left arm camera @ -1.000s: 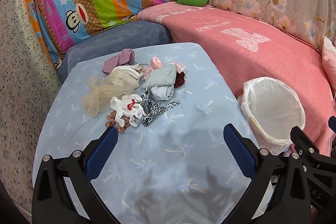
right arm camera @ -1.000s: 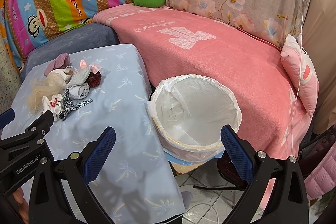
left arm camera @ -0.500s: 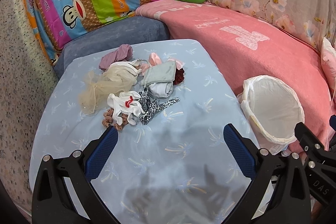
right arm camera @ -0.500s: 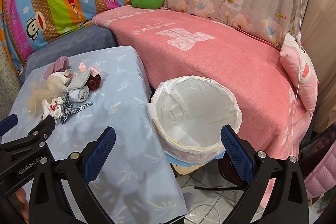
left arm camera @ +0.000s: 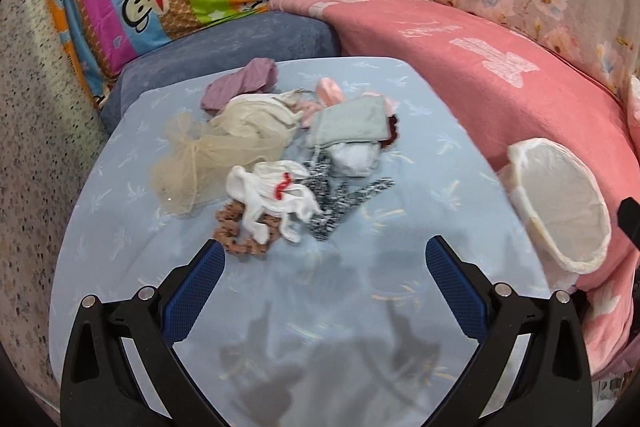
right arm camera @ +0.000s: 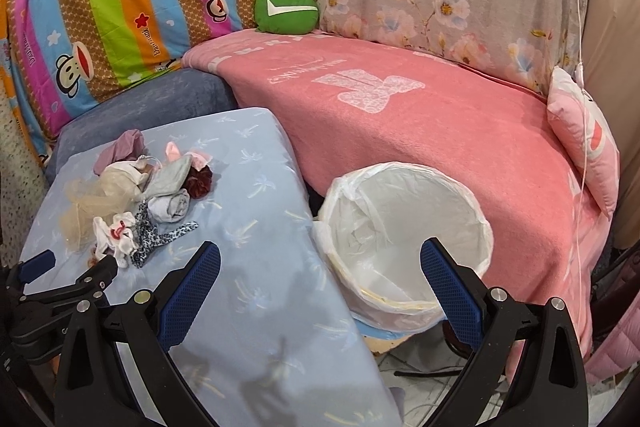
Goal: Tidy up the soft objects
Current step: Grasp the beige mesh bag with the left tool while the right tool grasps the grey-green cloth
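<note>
Left gripper (left arm camera: 326, 267) released, jaws wide, nothing between them; it hangs over the blue table (left arm camera: 420, 163). Right gripper (right arm camera: 320, 267) also released, empty, above the table edge and bin (right arm camera: 406, 227). Pile of soft things (left arm camera: 280, 155) sits at 12 o'clock from the left gripper. Nearest: white sock (left arm camera: 272, 199) lying on the brown scrunchie (left arm camera: 236, 231), leopard strip (left arm camera: 340, 199) touching at 3 o'clock. All likely light, limp, and prone to snag neighbours. Suggest pinching the sock's bunched middle. Bin at 3 o'clock, empty.
</note>
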Motion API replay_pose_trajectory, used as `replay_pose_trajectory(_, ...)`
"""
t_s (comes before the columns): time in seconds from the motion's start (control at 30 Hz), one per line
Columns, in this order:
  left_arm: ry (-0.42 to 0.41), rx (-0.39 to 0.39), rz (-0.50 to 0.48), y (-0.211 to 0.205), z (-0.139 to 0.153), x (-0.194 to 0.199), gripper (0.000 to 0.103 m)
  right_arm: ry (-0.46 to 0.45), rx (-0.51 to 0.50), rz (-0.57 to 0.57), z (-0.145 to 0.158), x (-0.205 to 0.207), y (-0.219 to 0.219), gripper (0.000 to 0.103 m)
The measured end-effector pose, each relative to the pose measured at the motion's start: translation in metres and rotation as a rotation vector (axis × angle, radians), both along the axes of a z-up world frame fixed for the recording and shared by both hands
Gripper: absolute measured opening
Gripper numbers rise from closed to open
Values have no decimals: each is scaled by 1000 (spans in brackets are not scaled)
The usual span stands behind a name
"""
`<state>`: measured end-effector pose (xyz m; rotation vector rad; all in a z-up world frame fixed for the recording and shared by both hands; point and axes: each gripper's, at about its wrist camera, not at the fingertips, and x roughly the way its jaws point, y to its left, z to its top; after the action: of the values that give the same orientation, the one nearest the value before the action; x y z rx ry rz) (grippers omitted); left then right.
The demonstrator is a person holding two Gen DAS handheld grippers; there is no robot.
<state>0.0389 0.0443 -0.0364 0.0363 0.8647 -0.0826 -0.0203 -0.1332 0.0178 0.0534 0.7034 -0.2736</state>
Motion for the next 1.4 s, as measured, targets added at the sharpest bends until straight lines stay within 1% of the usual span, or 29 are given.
replay_pose_trajectory(0.07, 8, -12, 16, 13, -2, 7, 96, -2, 7, 12, -2, 9, 7, 97)
replay_pose_trajectory(0.17, -7, -19, 31, 26, -3, 18, 96, 1, 17, 36, -6, 24, 18, 97)
replay_pose_trajectory(0.37, -29, -22, 66, 59, -5, 54, 96, 20, 51, 108, -15, 67, 43, 90)
replay_pose_trajectory(0.53, -23, -36, 118, 93, -13, 86, 96, 55, 103, 174, -31, 113, 64, 81)
replay_pose_trajectory(0.63, 3, -28, 142, 109, -25, 103, 96, 86, 137, 197, -44, 140, 76, 74)
replay_pose_trajectory(0.7, 31, -40, 153, 121, -33, 114, 96, 105, 165, 209, -54, 158, 83, 70)
replay_pose_trajectory(0.8, 51, -69, 174, 137, -43, 123, 96, 134, 190, 221, -69, 183, 93, 63)
replay_pose_trajectory(0.87, 60, -85, 178, 144, -47, 130, 96, 149, 210, 225, -78, 197, 99, 60)
replay_pose_trajectory(0.93, 75, -123, 181, 151, -52, 134, 96, 165, 237, 234, -86, 208, 103, 56)
replay_pose_trajectory(0.97, 82, -147, 178, 153, -54, 136, 95, 173, 250, 238, -90, 212, 104, 52)
replay_pose_trajectory(1.03, 91, -190, 173, 156, -56, 138, 90, 192, 275, 247, -99, 221, 109, 44)
replay_pose_trajectory(1.07, 95, -203, 164, 156, -57, 138, 85, 201, 288, 251, -103, 224, 111, 36)
replay_pose_trajectory(1.1, 97, -212, 157, 155, -58, 138, 77, 209, 293, 255, -106, 227, 112, 28)
replay_pose_trajectory(1.13, 104, -218, 148, 154, -59, 138, 73, 215, 296, 259, -109, 229, 114, 23)
replay_pose_trajectory(1.2, 112, -224, 129, 152, -60, 138, 52, 211, 296, 262, -110, 228, 117, 11)
replay_pose_trajectory(1.23, 113, -227, 120, 151, -59, 139, 44, 204, 297, 268, -109, 227, 118, 5)
replay_pose_trajectory(1.27, 112, -226, 113, 149, -58, 138, 32, 199, 295, 271, -107, 225, 119, 3)
replay_pose_trajectory(1.3, 112, -226, 111, 148, -57, 137, 24, 189, 290, 273, -104, 222, 120, 3)
replay_pose_trajectory(1.37, 105, -232, 103, 147, -52, 134, 17, 172, 282, 280, -98, 216, 121, 3)
replay_pose_trajectory(1.4, 96, -229, 97, 145, -48, 132, 15, 161, 277, 284, -93, 212, 121, 3)
